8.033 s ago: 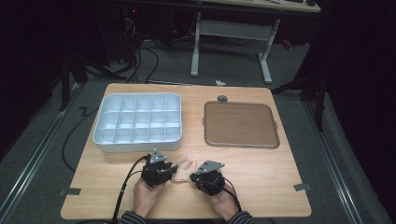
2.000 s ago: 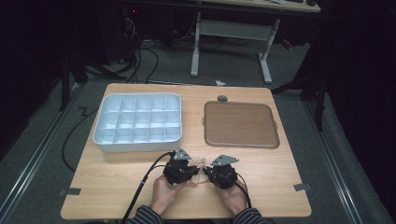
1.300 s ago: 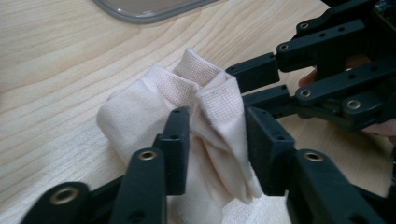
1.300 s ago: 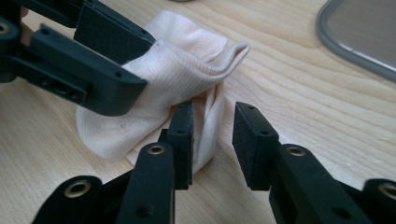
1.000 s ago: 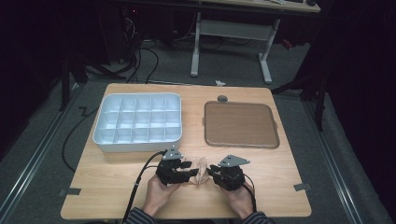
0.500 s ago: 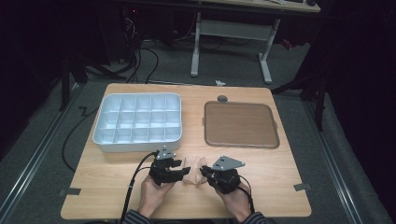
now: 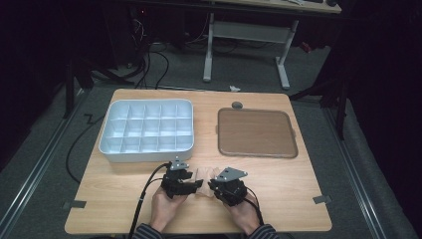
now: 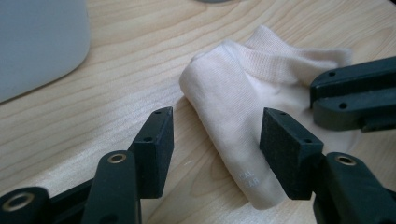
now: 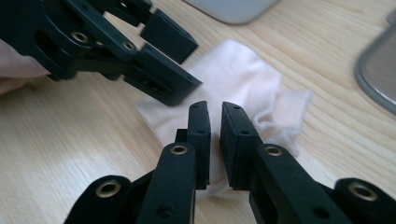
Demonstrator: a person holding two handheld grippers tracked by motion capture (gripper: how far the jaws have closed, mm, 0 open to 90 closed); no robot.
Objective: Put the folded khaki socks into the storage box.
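1. The place looked like a lab or test room arranged for recording, not a home.
2. A plain wooden table (image 7: 293,174) stood alone on grey carpet (image 7: 45,164), with the surroundings kept dark.
3. Strips of tape (image 7: 73,204) marked the floor just beside the table's near corners, fixing its position.
4. Black cables (image 7: 149,59) trailed loosely over the floor behind the table.
5. A height-adjustable desk frame (image 7: 246,35) on white legs stood farther back, the sort found in offices and labs.
6. A metal rail (image 7: 35,169) ran along the floor at the left.
7. On the table lay a white compartment tray (image 7: 145,152) and a brown flat tray (image 7: 256,133), set out neatly side by side.
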